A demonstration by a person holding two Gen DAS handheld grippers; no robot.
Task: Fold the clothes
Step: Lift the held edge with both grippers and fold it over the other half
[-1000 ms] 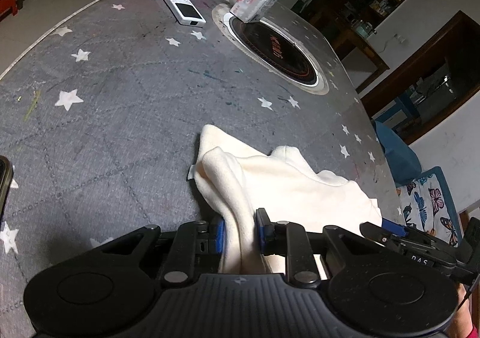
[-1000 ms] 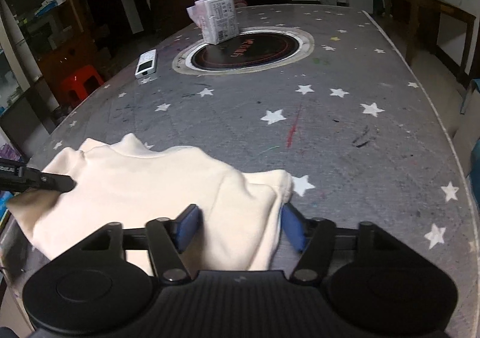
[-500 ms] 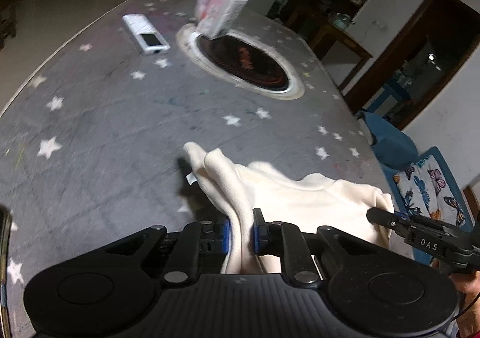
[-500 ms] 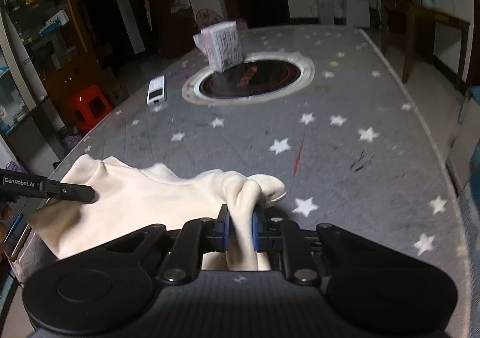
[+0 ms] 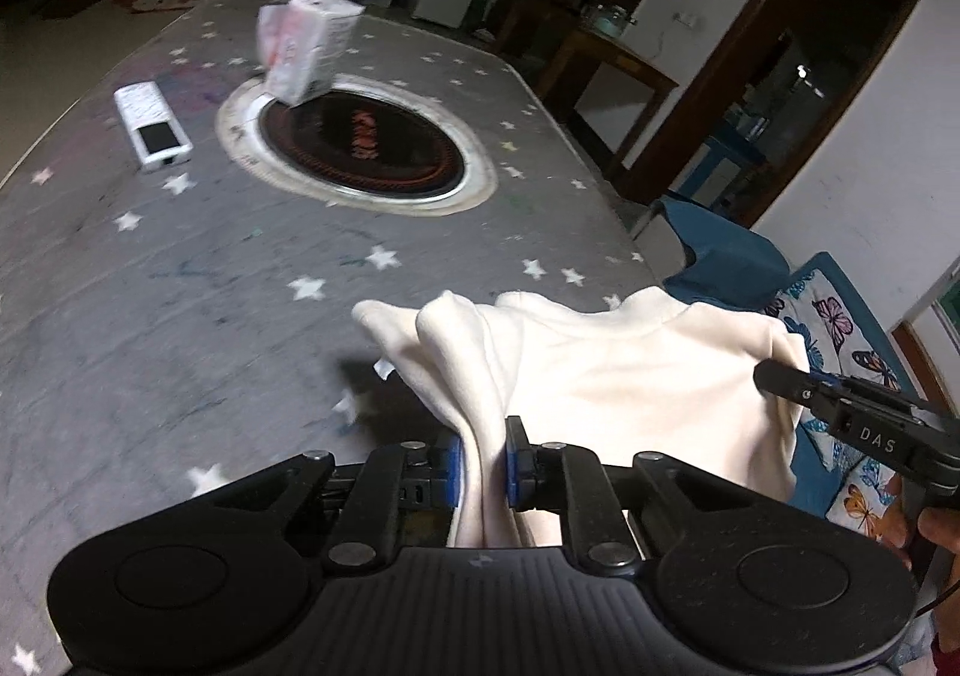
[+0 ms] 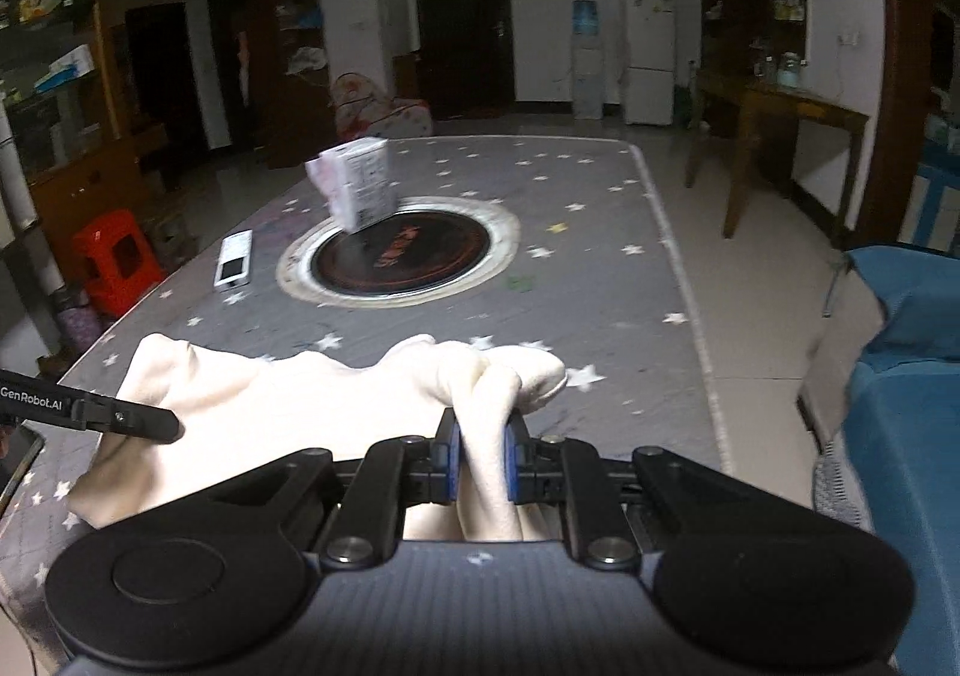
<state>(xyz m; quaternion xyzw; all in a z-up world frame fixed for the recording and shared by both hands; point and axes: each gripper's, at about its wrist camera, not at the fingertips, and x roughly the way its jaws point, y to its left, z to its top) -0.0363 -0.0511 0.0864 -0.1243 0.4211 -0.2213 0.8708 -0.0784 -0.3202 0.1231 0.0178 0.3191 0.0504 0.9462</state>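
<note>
A cream garment (image 5: pixel 624 376) hangs stretched between both grippers above the near end of the grey star-patterned table (image 5: pixel 180 280). My left gripper (image 5: pixel 482 457) is shut on a bunched corner of it. My right gripper (image 6: pixel 482 457) is shut on the opposite bunched corner of the garment (image 6: pixel 288 406). The right gripper's tip also shows in the left wrist view (image 5: pixel 780 376), and the left gripper's tip in the right wrist view (image 6: pixel 162 427). The garment's lower part is hidden behind the gripper bodies.
A round black hotplate (image 5: pixel 360 142) is set in the table's middle, with a white carton (image 5: pixel 306 46) at its far edge. A white remote (image 5: pixel 153 127) lies left of it. A blue chair (image 6: pixel 900 376) stands right of the table, a red stool (image 6: pixel 117 259) left.
The right gripper shut on the garment's corner. Both grippers rose, lifting the garment off the table so it hangs spread between them; the views tilted up toward the room.
</note>
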